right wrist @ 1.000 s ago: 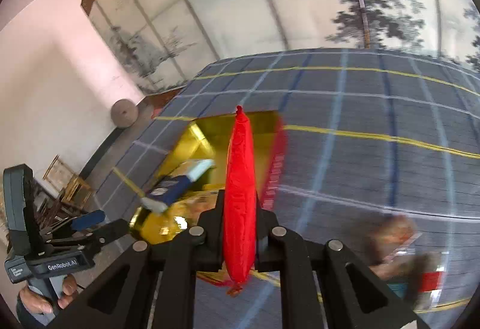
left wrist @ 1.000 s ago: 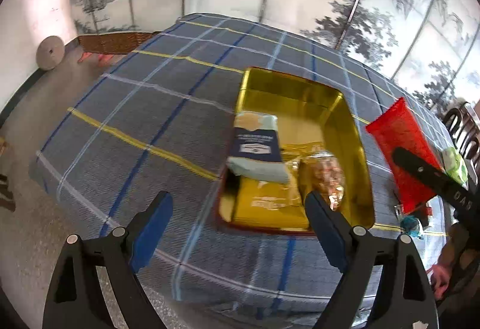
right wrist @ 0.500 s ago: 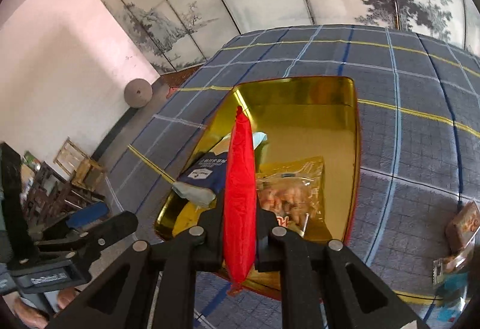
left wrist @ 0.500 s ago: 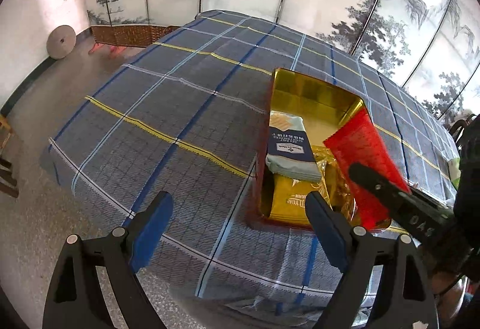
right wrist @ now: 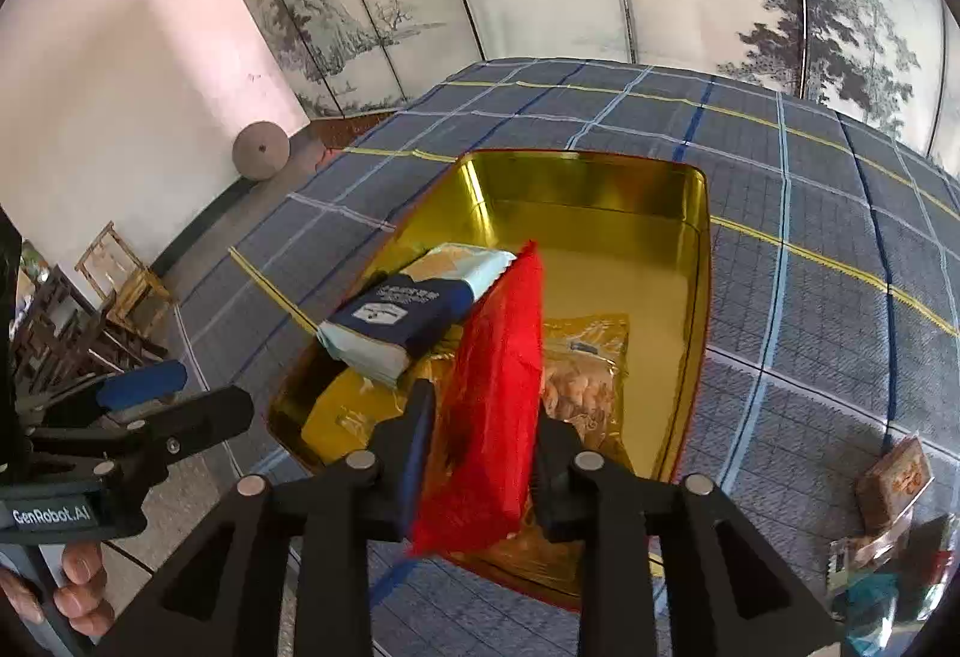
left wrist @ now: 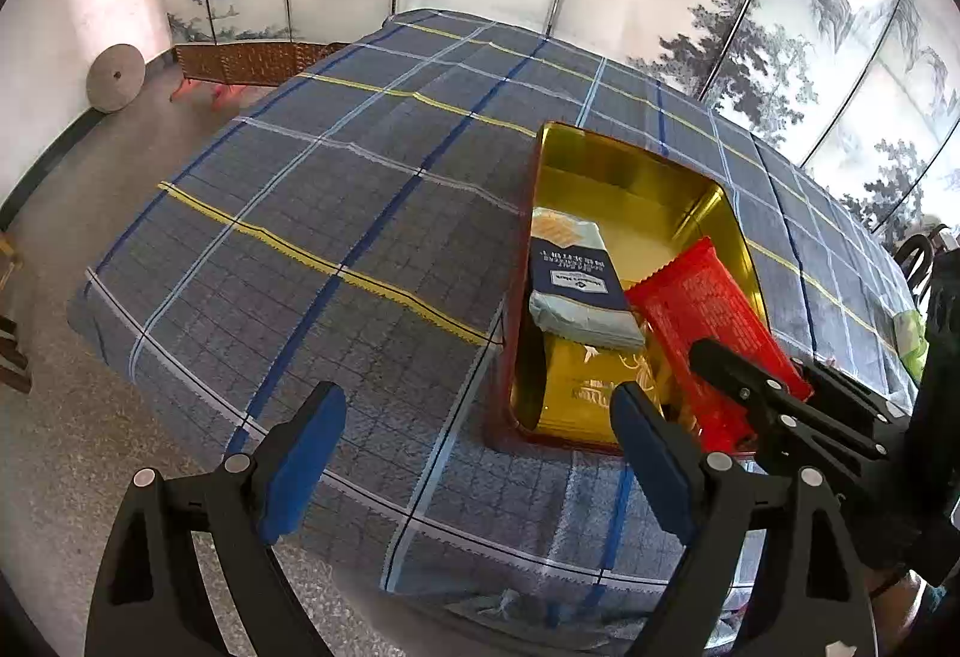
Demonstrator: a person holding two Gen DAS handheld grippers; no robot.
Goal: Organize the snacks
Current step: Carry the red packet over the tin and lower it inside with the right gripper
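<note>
A gold tin [left wrist: 630,165] [right wrist: 696,249] sits on the plaid tablecloth. In it lie a blue-and-white packet [left wrist: 570,279] [right wrist: 414,309], a yellow packet [left wrist: 576,387] and a clear bag of snacks [right wrist: 582,375]. My right gripper [right wrist: 486,447] hangs over the tin's near end and its jaws are opening. A red packet [right wrist: 498,387] [left wrist: 702,309] stands tilted and loose between them, its far end resting in the tin. My left gripper [left wrist: 480,453] is open and empty, above the cloth by the tin's near left corner.
Loose snack packets [right wrist: 894,483] lie on the cloth right of the tin, and a green packet [left wrist: 909,339] lies further right. The table's near edge runs just below both grippers. Wooden chairs [right wrist: 120,285] stand on the floor to the left, and a painted screen stands behind the table.
My right gripper carried the red packet from beside the tin to over it, then its jaws parted and the packet tipped sideways. The left gripper stayed open and nearly still.
</note>
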